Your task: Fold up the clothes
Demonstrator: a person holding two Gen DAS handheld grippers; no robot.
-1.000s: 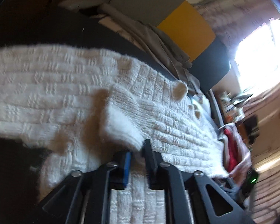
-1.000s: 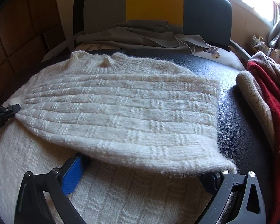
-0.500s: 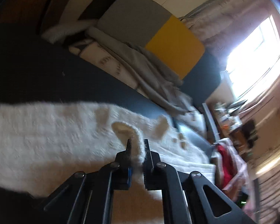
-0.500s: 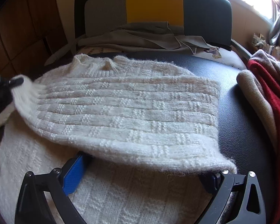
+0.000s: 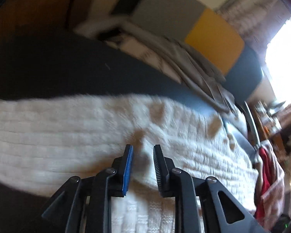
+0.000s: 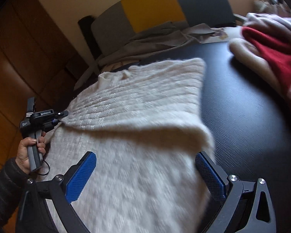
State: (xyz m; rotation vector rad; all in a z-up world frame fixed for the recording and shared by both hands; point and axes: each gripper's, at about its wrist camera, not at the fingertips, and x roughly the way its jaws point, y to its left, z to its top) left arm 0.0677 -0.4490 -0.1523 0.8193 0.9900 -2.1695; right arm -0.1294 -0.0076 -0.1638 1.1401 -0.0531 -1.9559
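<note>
Left gripper [image 5: 142,149] parted, empty, above the white sweater [image 6: 137,101]. Right gripper [image 6: 145,161] spread wide over its folded edge, gripping nothing. Spread across the dark table [image 6: 242,106].

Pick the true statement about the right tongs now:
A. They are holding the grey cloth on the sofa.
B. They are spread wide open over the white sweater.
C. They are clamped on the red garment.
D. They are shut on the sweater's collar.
B. In the right wrist view the right tongs stand with both blue pads far apart and only the white sweater lying between them, ungripped.
</note>
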